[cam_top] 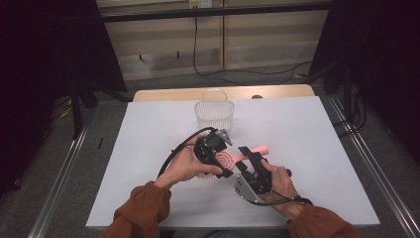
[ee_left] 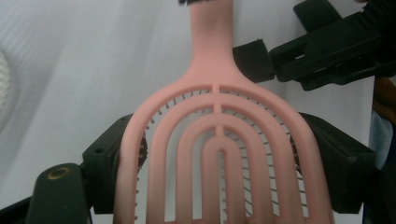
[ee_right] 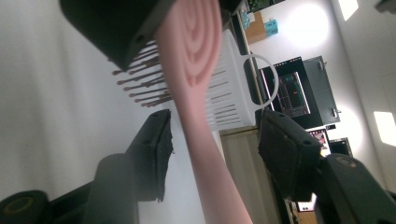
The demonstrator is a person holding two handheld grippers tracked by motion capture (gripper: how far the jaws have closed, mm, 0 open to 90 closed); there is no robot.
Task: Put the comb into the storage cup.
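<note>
Brush (cam_top: pixel 229 159) sits at frame centre, off the table, its head clamped between the left gripper's (cam_top: pixel 216 154) jaws. Right gripper (cam_top: pixel 249 159) is spread wide around the handle, not yet gripping. Handover looks half done; basket (cam_top: pixel 214 115), upper centre, probably the goal.

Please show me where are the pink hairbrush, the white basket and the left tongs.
pink hairbrush (ee_left: pixel 219 140): left gripper view, on its ribbed head.
white basket (cam_top: pixel 214 115): high view, on its front wall.
left tongs (cam_top: pixel 218 157): high view, between the tips, at the brush head.

Left gripper (cam_top: pixel 218 157) fingers clamped; right gripper (cam_top: pixel 249 159) fingers spread, both held mid-table
</note>
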